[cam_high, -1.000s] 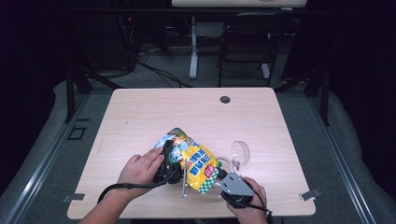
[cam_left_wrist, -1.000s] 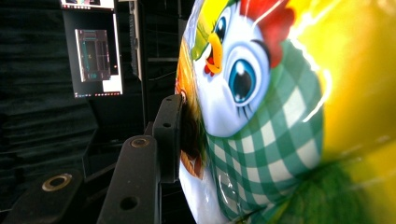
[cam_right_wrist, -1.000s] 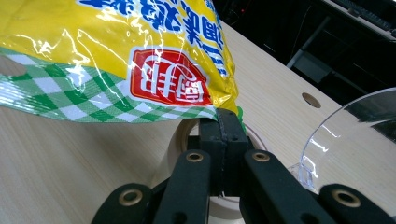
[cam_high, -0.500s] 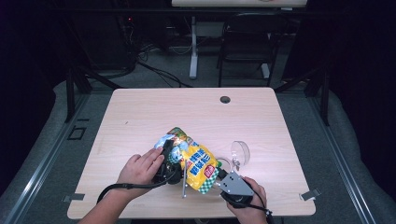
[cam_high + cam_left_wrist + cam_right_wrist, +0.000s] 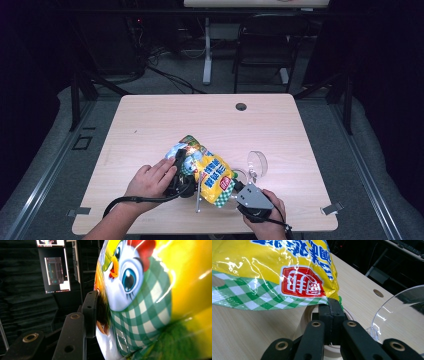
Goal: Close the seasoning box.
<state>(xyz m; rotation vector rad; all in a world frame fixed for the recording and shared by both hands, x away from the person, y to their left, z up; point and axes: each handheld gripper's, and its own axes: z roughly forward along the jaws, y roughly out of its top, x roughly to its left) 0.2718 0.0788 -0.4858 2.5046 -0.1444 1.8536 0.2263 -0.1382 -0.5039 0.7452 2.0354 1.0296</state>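
Both grippers locked on the snack bag (image 5: 207, 169), no change vs 1 s ago, hands static. L gripper (image 5: 181, 172) clamps the bag's body at 9 o'clock; R gripper (image 5: 331, 308) pinched shut on its bottom corner at 5 o'clock. Bag sits front-centre of table (image 5: 150, 120), clear bowl (image 5: 257, 162) at its 3 o'clock. Prob bracing to tear open.
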